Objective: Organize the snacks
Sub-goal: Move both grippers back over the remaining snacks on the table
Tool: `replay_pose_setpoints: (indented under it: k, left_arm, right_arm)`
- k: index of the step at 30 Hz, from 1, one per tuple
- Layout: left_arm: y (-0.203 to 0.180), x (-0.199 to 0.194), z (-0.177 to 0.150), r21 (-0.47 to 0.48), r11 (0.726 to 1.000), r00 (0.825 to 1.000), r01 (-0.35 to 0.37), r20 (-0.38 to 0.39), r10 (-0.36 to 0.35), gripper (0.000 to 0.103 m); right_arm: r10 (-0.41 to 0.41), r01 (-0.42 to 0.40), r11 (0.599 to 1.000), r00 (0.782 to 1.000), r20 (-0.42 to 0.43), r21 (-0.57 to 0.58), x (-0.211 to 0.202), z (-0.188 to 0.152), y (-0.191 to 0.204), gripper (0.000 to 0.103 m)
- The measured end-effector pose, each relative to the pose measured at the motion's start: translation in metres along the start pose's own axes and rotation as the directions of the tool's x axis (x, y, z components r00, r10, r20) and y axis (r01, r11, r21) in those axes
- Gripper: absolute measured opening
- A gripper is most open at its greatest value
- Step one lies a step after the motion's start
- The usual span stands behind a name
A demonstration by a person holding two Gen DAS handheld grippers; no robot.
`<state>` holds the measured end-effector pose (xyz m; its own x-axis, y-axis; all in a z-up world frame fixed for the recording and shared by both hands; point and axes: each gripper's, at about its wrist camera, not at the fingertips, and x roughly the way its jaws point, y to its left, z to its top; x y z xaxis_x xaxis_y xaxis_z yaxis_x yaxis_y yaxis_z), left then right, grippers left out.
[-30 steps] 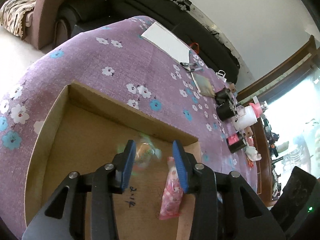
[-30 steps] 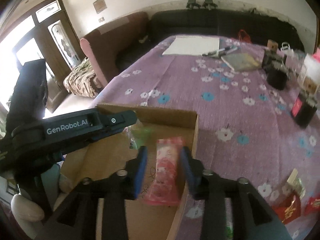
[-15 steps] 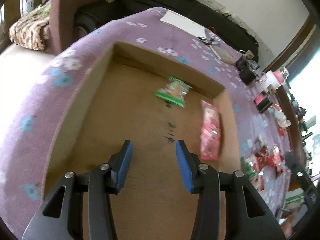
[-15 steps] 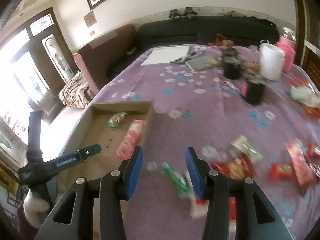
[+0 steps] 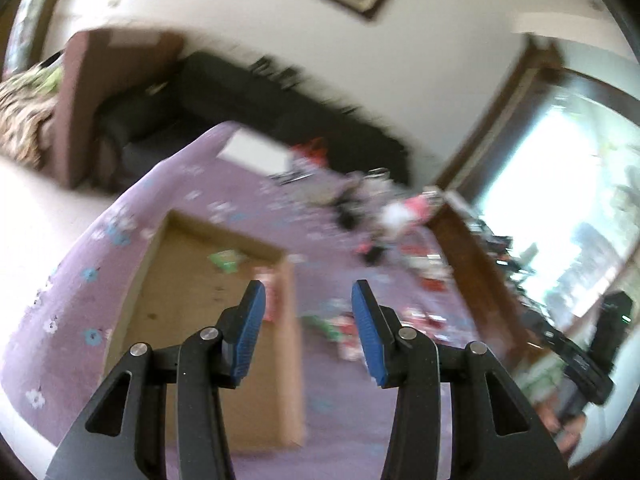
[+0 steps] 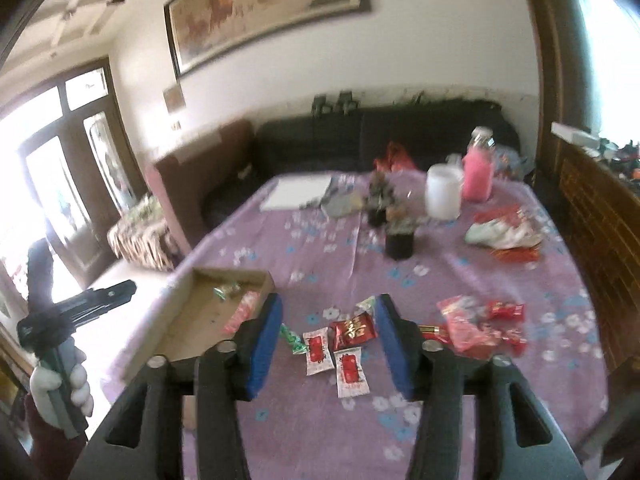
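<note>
Writing on red snack packets (image 6: 353, 330) unreadable.

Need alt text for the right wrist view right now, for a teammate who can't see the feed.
The right gripper, open and empty, hangs over loose snack packets on a purple floral tablecloth. To its left, a shallow cardboard box holds a green packet and a pink one.
</note>
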<state>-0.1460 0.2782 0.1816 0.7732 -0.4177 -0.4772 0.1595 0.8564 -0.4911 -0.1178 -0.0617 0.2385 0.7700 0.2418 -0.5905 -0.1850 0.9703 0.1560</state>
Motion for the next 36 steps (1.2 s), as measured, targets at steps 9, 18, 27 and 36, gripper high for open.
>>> replay_pose_setpoints:
  k: [9,18,27,36]
  left_arm:
    - [-0.066,-0.109,0.012,0.142,0.984,0.977,0.108,0.167,-0.131,0.043]
    - [-0.098,-0.232,0.112,0.163,0.986,0.927,-0.026,0.373,-0.038,0.045]
    - [-0.086,-0.224,0.201,0.03,0.761,0.636,-0.648,0.572,0.518,0.075]
    - [-0.048,-0.015,0.094,0.21,0.948,0.968,-0.241,0.125,0.218,0.075]
  right_arm:
    - [0.042,-0.053,0.996,0.988,0.15,0.07,-0.137,-0.007,-0.027,0.059]
    - [-0.062,0.048,0.987,0.995,0.083,0.153,-0.226,0.064,-0.037,0.062]
    - [-0.328,0.326,0.944,0.922,0.206,0.042,-0.296,0.186,0.006,0.084]
    - [-0.138,0.133,0.989,0.988,-0.064,-0.069,-0.088,0.07,0.001,0.084]
